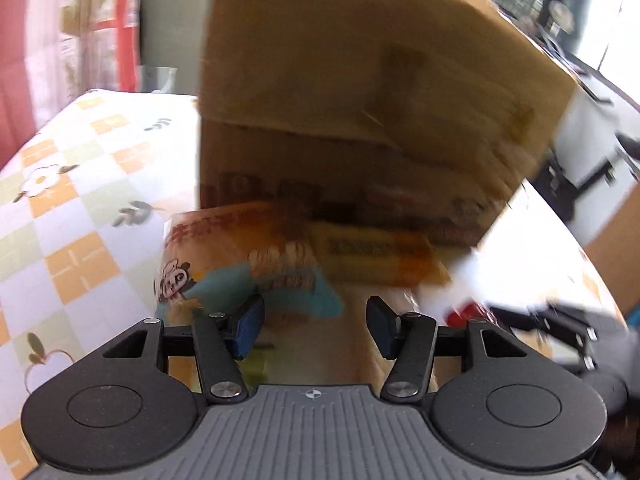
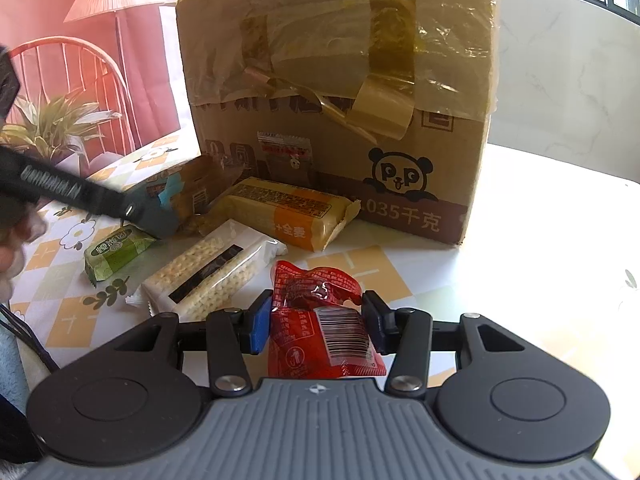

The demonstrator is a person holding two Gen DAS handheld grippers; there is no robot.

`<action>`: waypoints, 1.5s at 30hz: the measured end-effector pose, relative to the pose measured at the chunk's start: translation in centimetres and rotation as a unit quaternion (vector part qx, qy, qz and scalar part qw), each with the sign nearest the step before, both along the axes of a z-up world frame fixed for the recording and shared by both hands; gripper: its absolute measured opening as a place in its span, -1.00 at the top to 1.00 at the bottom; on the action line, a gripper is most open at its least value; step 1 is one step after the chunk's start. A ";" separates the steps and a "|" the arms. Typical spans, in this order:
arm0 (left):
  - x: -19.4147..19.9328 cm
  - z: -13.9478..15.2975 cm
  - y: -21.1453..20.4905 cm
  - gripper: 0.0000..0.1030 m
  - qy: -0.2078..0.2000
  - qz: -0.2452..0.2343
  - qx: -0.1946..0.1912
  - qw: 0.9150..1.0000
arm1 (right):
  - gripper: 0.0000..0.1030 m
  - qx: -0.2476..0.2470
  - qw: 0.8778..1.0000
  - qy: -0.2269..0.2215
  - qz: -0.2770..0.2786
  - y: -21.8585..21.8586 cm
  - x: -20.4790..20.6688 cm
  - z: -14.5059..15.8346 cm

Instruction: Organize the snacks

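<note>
While the red packet (image 2: 320, 320) lies on the worktop (image 2: 520, 248) directly between the two pads, the right gripper (image 2: 316, 320) brackets it at mid-length; both pads appear to press its crinkled sides, so the jaws read as clamped on it. Ahead of the packet and to its left lies a cracker pack (image 2: 208, 276) with a dark stripe. Beyond that rests a yellow pack (image 2: 288, 208), just in front of the cardboard box (image 2: 340, 80), which stands upright on the worktop. A green packet (image 2: 116, 252) lies farther left.

Above the green packet, the left gripper (image 2: 160, 216) enters the right wrist view from the left, its tips near a brown-and-blue bag (image 2: 188, 192) at the box's left corner. In the blurred left wrist view, the left gripper (image 1: 316, 324) has its jaws apart with nothing between the pads; the bag (image 1: 240, 264) lies just ahead of the left pad, and the box (image 1: 360, 100) rises behind it.
</note>
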State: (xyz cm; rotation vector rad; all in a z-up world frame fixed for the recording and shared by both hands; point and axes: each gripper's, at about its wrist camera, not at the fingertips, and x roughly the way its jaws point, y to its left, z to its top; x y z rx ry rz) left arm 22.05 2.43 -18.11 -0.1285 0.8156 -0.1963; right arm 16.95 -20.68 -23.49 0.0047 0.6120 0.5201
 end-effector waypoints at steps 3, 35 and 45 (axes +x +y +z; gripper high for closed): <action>0.4 0.2 1.2 -0.14 -0.018 0.040 0.021 0.999 | 0.05 0.002 1.000 0.001 0.000 -0.1 0.0 0.0; 2.7 -2.4 -1.8 0.24 0.006 -0.090 0.023 0.996 | 0.05 0.019 1.000 0.011 -0.001 -0.3 0.1 0.0; 1.9 -2.5 -2.2 0.24 0.013 -0.084 0.012 0.996 | 0.04 0.020 1.000 0.011 -0.001 -0.3 0.0 0.0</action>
